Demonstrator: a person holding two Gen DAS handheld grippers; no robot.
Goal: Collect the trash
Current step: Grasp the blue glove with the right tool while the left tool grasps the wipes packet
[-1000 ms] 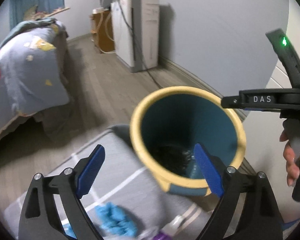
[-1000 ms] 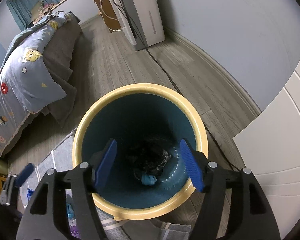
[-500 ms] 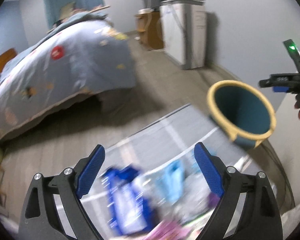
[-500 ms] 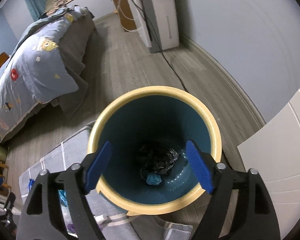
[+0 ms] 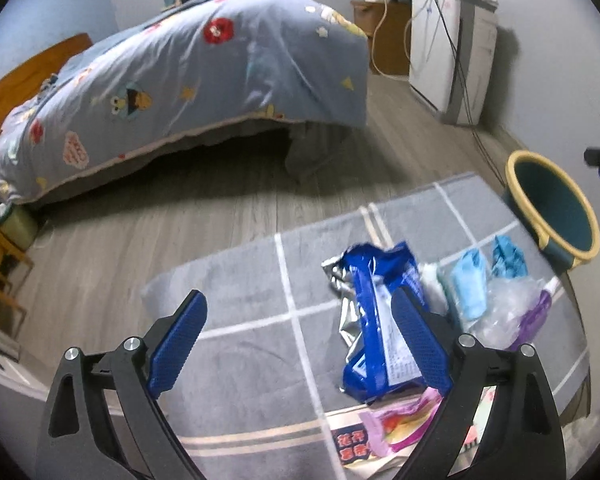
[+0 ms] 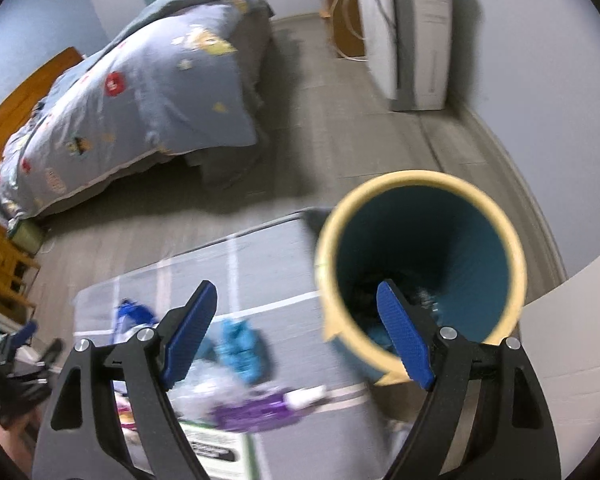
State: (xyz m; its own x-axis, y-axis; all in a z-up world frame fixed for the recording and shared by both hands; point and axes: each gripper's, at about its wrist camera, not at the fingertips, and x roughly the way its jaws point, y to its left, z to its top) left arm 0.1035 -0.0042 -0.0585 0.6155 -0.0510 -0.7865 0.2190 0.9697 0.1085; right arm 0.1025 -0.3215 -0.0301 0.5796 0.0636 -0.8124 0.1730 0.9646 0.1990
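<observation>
A teal bin with a yellow rim (image 5: 556, 208) stands at the rug's far right corner; in the right wrist view the bin (image 6: 420, 264) holds dark trash at its bottom. On the grey rug (image 5: 240, 292) lies a pile of trash: a blue foil wrapper (image 5: 374, 320), light blue crumpled pieces (image 5: 484, 276), a clear plastic bag (image 5: 508, 308), a purple wrapper (image 6: 256, 406) and a pink wrapper (image 5: 400, 424). My left gripper (image 5: 298, 344) is open and empty, just left of the blue wrapper. My right gripper (image 6: 298, 332) is open and empty, above the rug left of the bin.
A bed with a blue patterned quilt (image 5: 180, 72) fills the far left. A white appliance with cables (image 5: 448, 56) stands by the back wall, a wooden cabinet (image 5: 388, 36) beside it. Wooden furniture (image 5: 0, 264) is at the left edge.
My left gripper has swung from the bin over to the trash pile on the rug. My right gripper has pulled left and back from over the bin's mouth. Both stay open.
</observation>
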